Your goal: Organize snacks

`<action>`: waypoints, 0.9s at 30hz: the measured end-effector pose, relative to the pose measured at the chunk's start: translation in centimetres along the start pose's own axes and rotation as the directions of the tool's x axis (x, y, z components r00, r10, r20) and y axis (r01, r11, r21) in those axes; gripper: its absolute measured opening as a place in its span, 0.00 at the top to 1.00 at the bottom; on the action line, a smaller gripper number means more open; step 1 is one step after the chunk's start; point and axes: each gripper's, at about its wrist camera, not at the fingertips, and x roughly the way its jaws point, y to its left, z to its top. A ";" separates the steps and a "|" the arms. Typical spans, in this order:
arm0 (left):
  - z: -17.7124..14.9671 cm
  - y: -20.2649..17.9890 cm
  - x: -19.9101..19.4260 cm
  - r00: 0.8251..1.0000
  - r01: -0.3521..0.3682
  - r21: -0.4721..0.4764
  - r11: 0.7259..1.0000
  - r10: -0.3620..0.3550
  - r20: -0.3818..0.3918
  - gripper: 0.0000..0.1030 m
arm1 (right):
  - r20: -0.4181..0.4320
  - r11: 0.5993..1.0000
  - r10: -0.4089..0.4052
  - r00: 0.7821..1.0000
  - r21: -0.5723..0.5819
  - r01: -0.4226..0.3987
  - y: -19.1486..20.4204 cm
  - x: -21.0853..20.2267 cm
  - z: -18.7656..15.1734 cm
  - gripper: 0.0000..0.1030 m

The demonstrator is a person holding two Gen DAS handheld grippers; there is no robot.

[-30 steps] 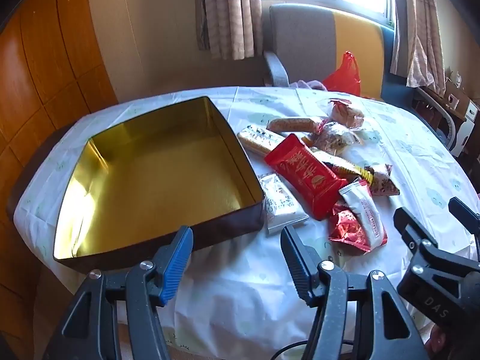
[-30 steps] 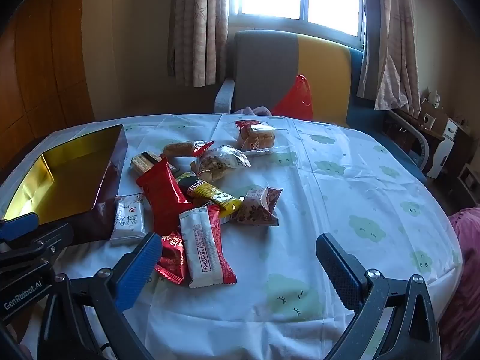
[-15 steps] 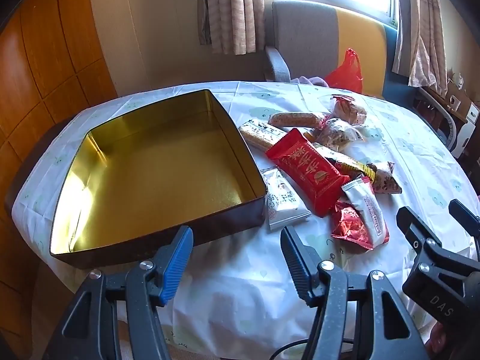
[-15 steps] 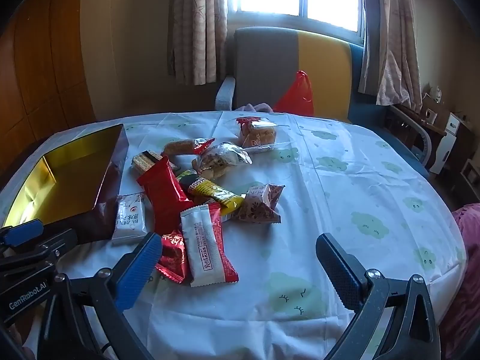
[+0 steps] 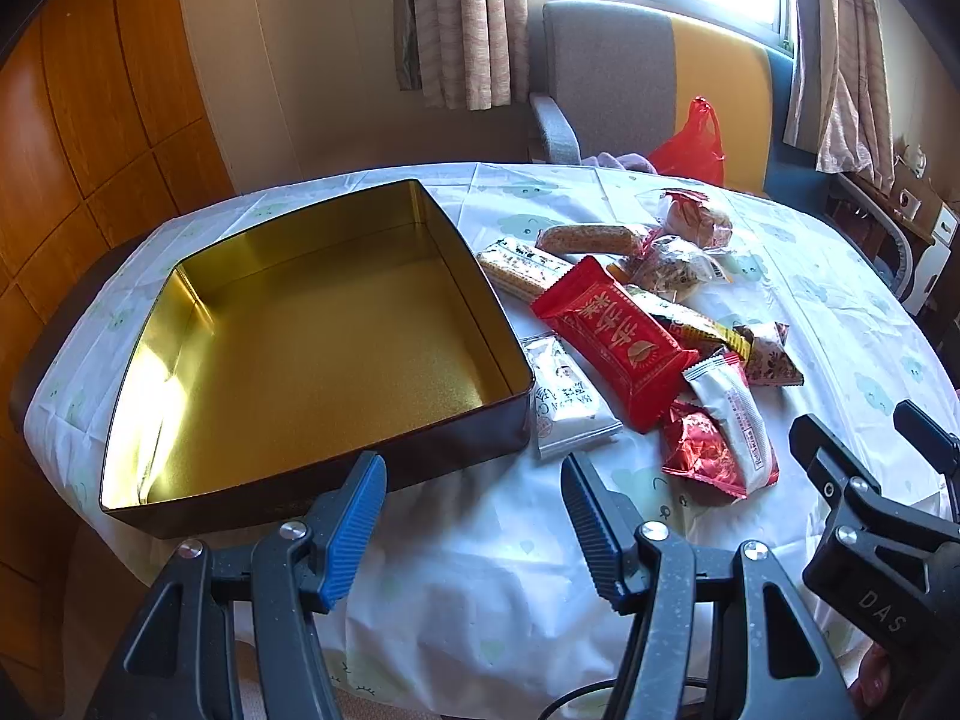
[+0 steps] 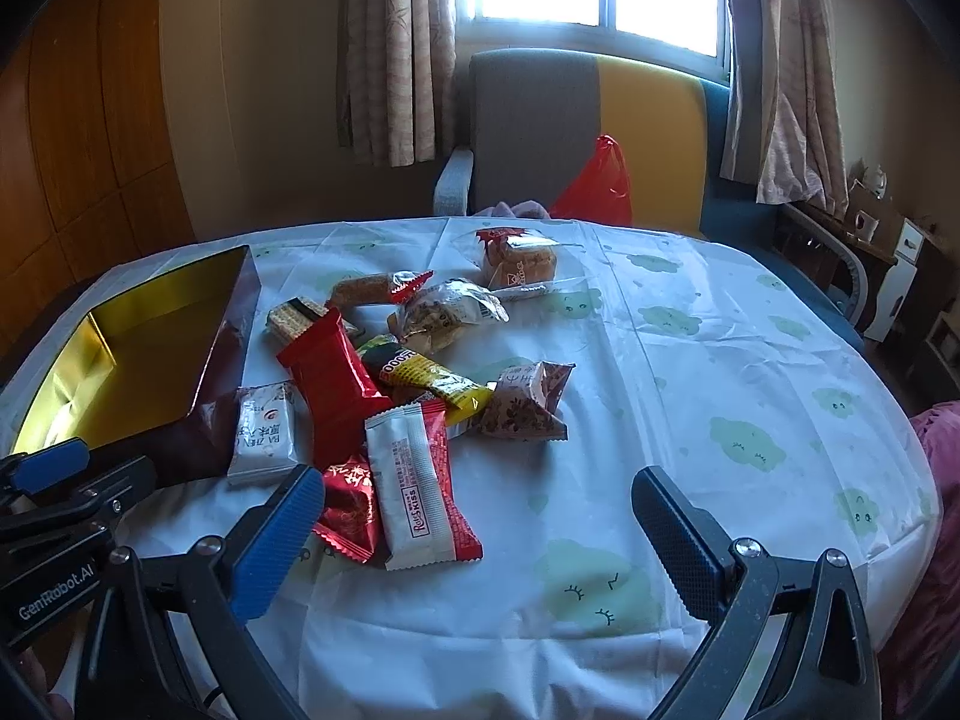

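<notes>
An empty square tin with a gold inside (image 5: 312, 354) sits on the table's left side; it also shows in the right wrist view (image 6: 150, 354). A pile of wrapped snacks lies right of it: a big red packet (image 5: 612, 339) (image 6: 333, 384), a white packet (image 5: 567, 402) (image 6: 264, 429) beside the tin, a white-and-red packet (image 6: 420, 483) (image 5: 735, 414), a yellow bar (image 6: 432, 375), a cake in clear wrap (image 6: 519, 261). My left gripper (image 5: 471, 516) is open and empty near the tin's front wall. My right gripper (image 6: 474, 531) is open and empty in front of the pile.
The round table has a white cloth with green clouds (image 6: 690, 360). Behind it stands a grey and yellow armchair (image 6: 588, 132) with a red plastic bag (image 6: 597, 183). Wood panelling (image 5: 78, 120) lies to the left, low furniture (image 6: 888, 264) to the right.
Both grippers have drawn back and up slightly, so the tin and snacks sit a little farther away. Nothing on the table has moved.
</notes>
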 end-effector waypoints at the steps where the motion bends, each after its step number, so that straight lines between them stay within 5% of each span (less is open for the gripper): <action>1: 0.0 0.1 0.0 1.000 0.001 0.000 1.000 -0.001 0.000 0.40 | 0.000 1.000 0.001 1.000 0.000 -0.001 0.0 0.0 0.0 0.00; 27: 0.0 0.1 0.1 1.000 -0.002 0.009 1.000 0.002 -0.002 0.40 | -0.010 1.000 0.011 1.000 0.003 -0.011 0.1 0.0 0.0 0.00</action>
